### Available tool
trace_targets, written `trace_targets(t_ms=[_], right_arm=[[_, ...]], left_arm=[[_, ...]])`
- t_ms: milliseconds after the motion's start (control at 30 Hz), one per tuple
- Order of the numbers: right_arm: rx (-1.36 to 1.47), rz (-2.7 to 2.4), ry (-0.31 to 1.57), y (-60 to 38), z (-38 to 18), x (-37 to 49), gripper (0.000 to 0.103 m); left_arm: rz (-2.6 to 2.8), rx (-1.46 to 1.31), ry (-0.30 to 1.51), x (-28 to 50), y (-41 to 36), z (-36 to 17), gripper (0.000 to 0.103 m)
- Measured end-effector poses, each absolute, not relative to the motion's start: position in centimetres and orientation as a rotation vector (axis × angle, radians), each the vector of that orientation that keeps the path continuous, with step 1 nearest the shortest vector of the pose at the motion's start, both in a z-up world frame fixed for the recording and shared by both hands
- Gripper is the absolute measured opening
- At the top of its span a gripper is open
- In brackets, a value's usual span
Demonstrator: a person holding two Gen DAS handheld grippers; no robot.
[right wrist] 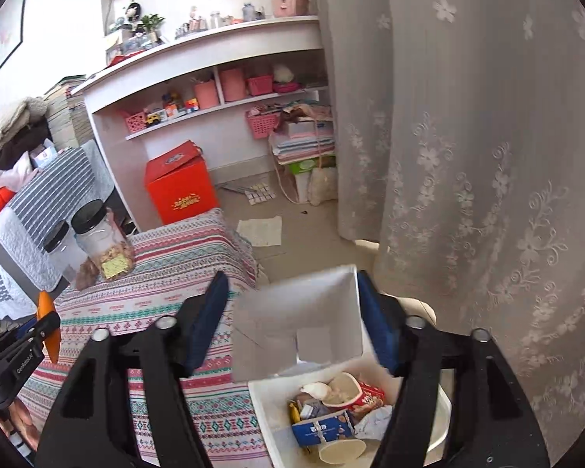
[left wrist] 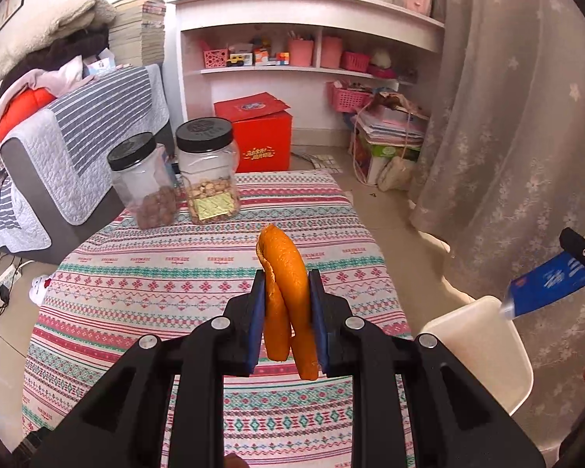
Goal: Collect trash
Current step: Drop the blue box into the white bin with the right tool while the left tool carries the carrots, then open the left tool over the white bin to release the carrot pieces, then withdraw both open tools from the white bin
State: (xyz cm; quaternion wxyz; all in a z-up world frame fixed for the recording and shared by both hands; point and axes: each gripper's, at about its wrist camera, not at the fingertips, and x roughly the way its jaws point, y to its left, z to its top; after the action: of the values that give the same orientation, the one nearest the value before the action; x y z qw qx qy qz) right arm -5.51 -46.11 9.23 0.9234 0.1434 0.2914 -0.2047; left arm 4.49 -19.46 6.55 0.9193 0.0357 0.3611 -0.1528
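Observation:
My left gripper (left wrist: 286, 277) is shut on a folded strip of orange peel (left wrist: 288, 296), held above the patterned tablecloth (left wrist: 175, 280). The peel (right wrist: 45, 304) and that gripper (right wrist: 39, 323) also show at the left edge of the right wrist view. My right gripper (right wrist: 292, 277) stands open wide over a white bin (right wrist: 261, 401). An opened carton (right wrist: 304, 323), blue outside (left wrist: 546, 290) and white inside, sits between its jaws, and the left pad (right wrist: 210, 312) is clear of it. The bin holds a blue carton (right wrist: 321, 431), paper cups and wrappers.
Two black-lidded clear jars (left wrist: 210, 171) (left wrist: 142, 187) of nuts stand at the table's far end. A sofa with a striped cover (left wrist: 78, 148) is at left. A red box (left wrist: 261, 132) and white shelves (left wrist: 308, 31) lie beyond, and a lace curtain (left wrist: 507, 136) hangs at right beside the bin (left wrist: 483, 335).

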Motion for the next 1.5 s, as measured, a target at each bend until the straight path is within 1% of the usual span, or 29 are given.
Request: trace_targets(t_ms=[67, 133, 167, 267, 667, 733, 800, 867, 1033, 1200, 1400, 1500], right_arm=[[0.314, -0.445, 0.584, -47.4, 9.4, -6.7, 0.082], [0.325, -0.479, 0.565, -48.4, 9.7, -7.8, 0.088], [0.329, -0.503, 0.554, -48.9, 9.8, -8.4, 0.093], [0.326, -0.570, 0.542, -50.4, 9.9, -9.9, 0.096], [0.352, -0.797, 0.531, -56.9, 9.9, -15.1, 0.096], [0.363, -0.816, 0.523, -57.6, 10.0, -15.7, 0.096], [0.372, -0.832, 0.515, -58.1, 10.1, -16.2, 0.096], [0.381, -0.846, 0.512, -58.5, 10.2, -16.8, 0.096], [0.386, -0.866, 0.494, -58.6, 10.4, -17.5, 0.096], [0.349, -0.863, 0.463, -57.5, 11.2, -17.2, 0.096], [0.267, -0.837, 0.393, -54.0, 12.3, -16.8, 0.096], [0.224, -0.843, 0.352, -51.5, 12.7, -17.4, 0.096]], left_arm=[[-0.344, 0.077, 0.748, 3.9, -21.1, 6.6, 0.022], [-0.377, 0.083, 0.752, 3.3, -23.1, 6.7, 0.022], [-0.393, 0.087, 0.752, 2.9, -24.0, 6.8, 0.022], [-0.442, 0.096, 0.750, 1.9, -27.0, 7.3, 0.022], [-0.633, 0.148, 0.764, -2.7, -37.9, 8.0, 0.026], [-0.662, 0.160, 0.772, -3.5, -39.3, 7.8, 0.032], [-0.678, 0.178, 0.765, -4.4, -40.3, 7.9, 0.051], [-0.686, 0.193, 0.749, -5.2, -41.0, 8.0, 0.059], [-0.687, 0.230, 0.722, -6.5, -41.7, 8.3, 0.071], [-0.619, 0.262, 0.651, -7.1, -40.6, 9.0, 0.087], [-0.533, 0.278, 0.572, -7.2, -37.7, 10.3, 0.095], [-0.497, 0.273, 0.554, -6.8, -35.7, 10.7, 0.096]])
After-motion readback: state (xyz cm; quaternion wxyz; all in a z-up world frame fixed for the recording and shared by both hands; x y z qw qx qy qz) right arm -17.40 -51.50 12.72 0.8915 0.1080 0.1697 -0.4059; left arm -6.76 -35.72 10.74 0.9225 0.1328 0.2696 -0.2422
